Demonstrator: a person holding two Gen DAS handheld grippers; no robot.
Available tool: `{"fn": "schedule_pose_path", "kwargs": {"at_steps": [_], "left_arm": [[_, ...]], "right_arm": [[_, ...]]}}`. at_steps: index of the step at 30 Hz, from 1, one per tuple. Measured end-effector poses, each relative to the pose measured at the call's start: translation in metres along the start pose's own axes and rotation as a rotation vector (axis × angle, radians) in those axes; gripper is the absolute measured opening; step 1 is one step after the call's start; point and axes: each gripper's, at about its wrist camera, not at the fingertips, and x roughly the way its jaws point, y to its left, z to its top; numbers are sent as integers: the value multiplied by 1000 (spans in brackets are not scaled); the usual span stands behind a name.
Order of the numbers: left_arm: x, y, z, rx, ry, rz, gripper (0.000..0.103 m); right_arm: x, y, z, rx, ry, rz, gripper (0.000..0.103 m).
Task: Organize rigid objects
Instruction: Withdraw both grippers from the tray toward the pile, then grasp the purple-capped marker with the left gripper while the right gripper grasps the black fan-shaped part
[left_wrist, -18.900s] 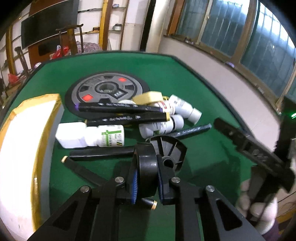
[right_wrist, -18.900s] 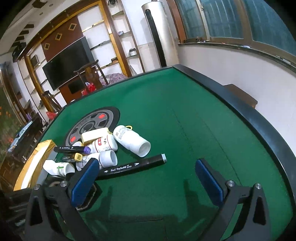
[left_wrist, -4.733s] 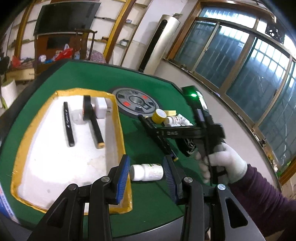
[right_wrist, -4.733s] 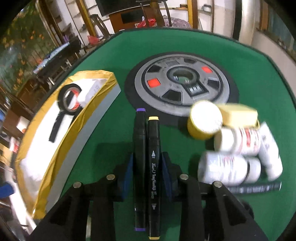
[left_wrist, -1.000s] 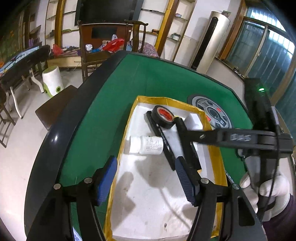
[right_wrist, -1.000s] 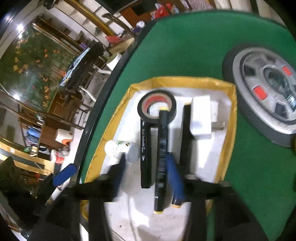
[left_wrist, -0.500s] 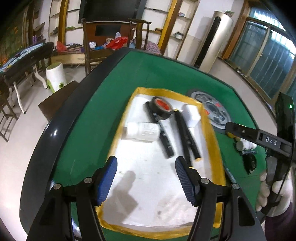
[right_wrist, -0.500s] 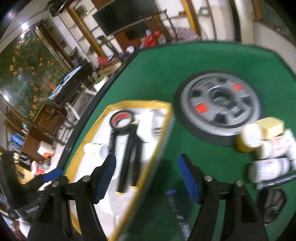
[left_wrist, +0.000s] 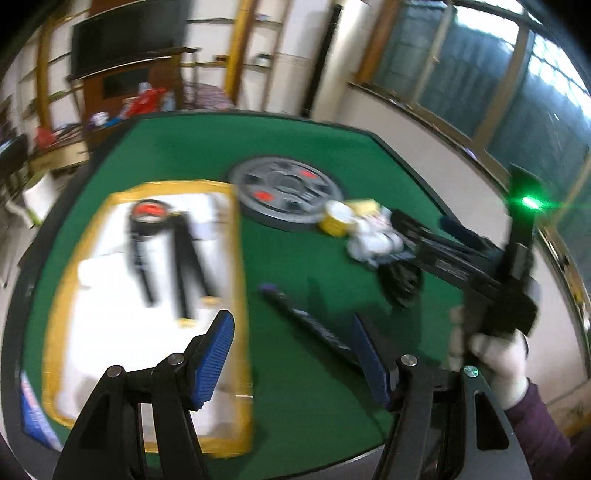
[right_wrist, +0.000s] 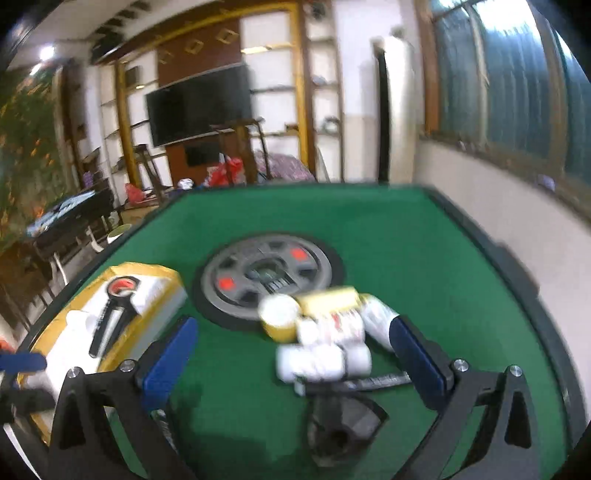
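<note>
Black, a marker (left_wrist: 310, 325) lay diagonally on the green bench (left_wrist: 303, 155), purple tip toward the tray (left_wrist: 236, 280). Left claw (left_wrist: 295, 354) gaped empty; right claw (right_wrist: 295, 358), just widened, held nothing.

Green felt table (right_wrist: 424, 258), grey weight plate (right_wrist: 266, 280), dark television (right_wrist: 199, 103), windows (left_wrist: 517, 85), wooden chair (right_wrist: 240, 151)

black tongs (left_wrist: 295, 354), blue ribbed pads (left_wrist: 216, 360), white glove (left_wrist: 498, 365), maroon sleeve (left_wrist: 543, 428)
</note>
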Motion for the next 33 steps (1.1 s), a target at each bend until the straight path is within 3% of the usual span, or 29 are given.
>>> {"fn": "schedule_pose_path", "kwargs": {"at_steps": [4,9,17,21,23,26,27,28,33], "left_arm": [[32,-36,-9,37,77,-5,68],[76,-43,-14,-19,160,101,68],[105,-43,-15,-51,181,155,68],[111,-48,-14,-2,123,173,68],[110,-50,-15,32,96,154,58],[106,-47,-15,31,83,98,33],[104,-45,-15,17,90,59,21],[103,-44,-16,11,94,41,17],[93,-45,-20,7,78,-6,16]], "right_arm": [[6,-37,-21,73,11,-21,103],[3,-75,-29,221,4,3,103],[4,-92,-32,322,21,54,103],[4,-99,-33,354,29,59,103],[6,-101,-34,369,37,52,103],[9,-104,-36,389,56,47,103],[12,-105,-37,394,68,48,103],[13,-105,-38,395,77,49,103],[19,-101,-40,383,117,46,103]]}}
